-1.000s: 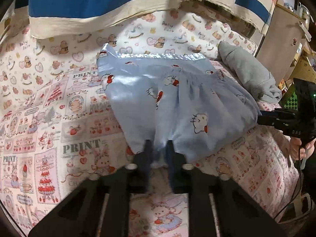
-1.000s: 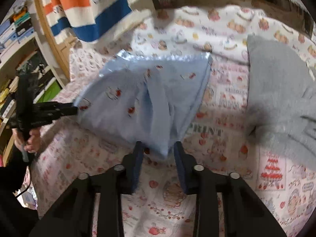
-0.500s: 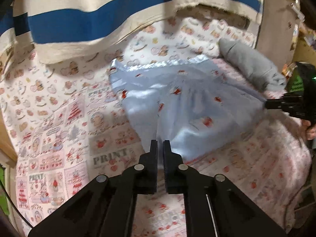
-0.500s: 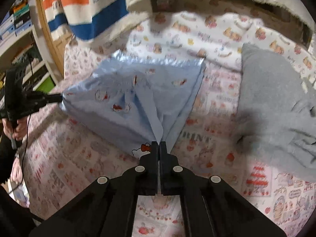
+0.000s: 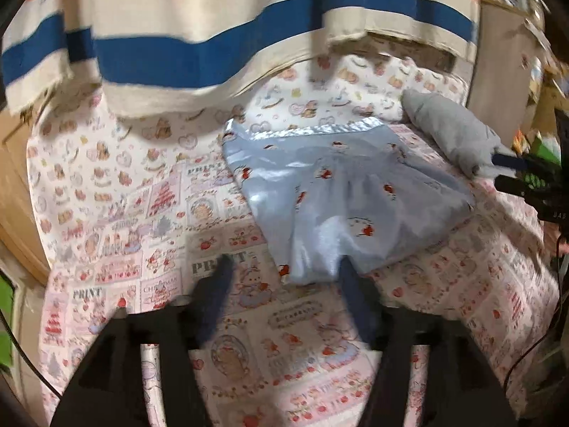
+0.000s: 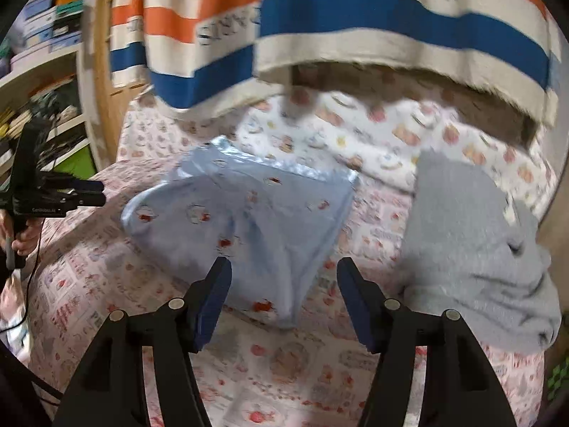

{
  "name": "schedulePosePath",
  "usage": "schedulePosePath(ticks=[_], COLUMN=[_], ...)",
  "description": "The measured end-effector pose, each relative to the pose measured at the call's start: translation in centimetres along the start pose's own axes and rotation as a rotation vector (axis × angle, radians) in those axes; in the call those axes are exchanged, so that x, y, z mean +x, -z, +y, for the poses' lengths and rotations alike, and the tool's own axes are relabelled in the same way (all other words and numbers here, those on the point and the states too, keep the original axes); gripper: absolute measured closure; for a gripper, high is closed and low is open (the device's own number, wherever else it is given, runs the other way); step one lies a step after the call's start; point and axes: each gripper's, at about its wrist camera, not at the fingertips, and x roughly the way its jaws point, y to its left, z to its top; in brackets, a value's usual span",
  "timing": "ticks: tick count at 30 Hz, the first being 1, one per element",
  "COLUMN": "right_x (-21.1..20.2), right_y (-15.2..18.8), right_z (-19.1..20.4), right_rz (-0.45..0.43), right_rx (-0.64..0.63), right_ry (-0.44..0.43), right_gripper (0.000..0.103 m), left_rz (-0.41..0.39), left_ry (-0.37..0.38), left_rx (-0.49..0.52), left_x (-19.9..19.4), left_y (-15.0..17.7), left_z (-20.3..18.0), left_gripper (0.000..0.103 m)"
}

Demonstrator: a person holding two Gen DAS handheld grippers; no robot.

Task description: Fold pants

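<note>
The light blue cartoon-print pants (image 5: pixel 341 199) lie folded on the patterned bedsheet (image 5: pixel 142 220), shiny waistband at the far side; they also show in the right wrist view (image 6: pixel 249 220). My left gripper (image 5: pixel 284 277) is open and empty, jaws wide, just short of the pants' near corner. My right gripper (image 6: pixel 284 277) is open and empty, jaws wide, over the pants' near pointed corner. Each gripper shows at the edge of the other's view: the right one (image 5: pixel 515 174), the left one (image 6: pixel 89 192).
A grey garment (image 6: pixel 480 242) lies on the bed right of the pants, also seen in the left wrist view (image 5: pixel 448 135). A striped blue, orange and cream cloth (image 5: pixel 213 35) hangs over the far side. Shelves (image 6: pixel 42 71) stand at the far left.
Both grippers were shut on corners of the pants half a second ago; both have opened wide and let go. The pants have dropped flat onto the bed.
</note>
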Motion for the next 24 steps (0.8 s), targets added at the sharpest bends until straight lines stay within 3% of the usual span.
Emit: schedulePosePath(ticks=[3, 5, 8, 11, 15, 24], right_x=[0.9, 2.2, 4.0, 5.4, 7.0, 8.9], right_y=[-0.7, -1.2, -2.0, -2.5, -2.4, -0.9], right_z=[2.7, 5.0, 7.1, 7.8, 7.5, 6.2], right_rz=[0.028, 0.071, 0.166, 0.248, 0.334, 0.375], right_rx=[-0.147, -0.32, -0.495, -0.553, -0.57, -0.539], right_ry=[-0.036, -0.054, -0.117, -0.157, -0.182, -0.186], right_gripper=[0.04, 0.04, 0.04, 0.047, 0.048, 0.055], left_rz=[-0.027, 0.016, 0.084, 0.157, 0.255, 0.281], left_ry=[0.016, 0.051, 0.166, 0.214, 0.247, 0.243], left_rx=[0.109, 0.165, 0.213, 0.256, 0.223, 0.199], left_x=[-0.3, 0.6, 2.1, 3.6, 5.6, 6.7], left_y=[-0.6, -1.4, -2.8, -3.5, -3.7, -3.1], left_z=[-2.0, -3.1, -4.1, -4.7, -4.6, -4.3], left_gripper=[0.017, 0.017, 0.017, 0.027, 0.037, 0.037])
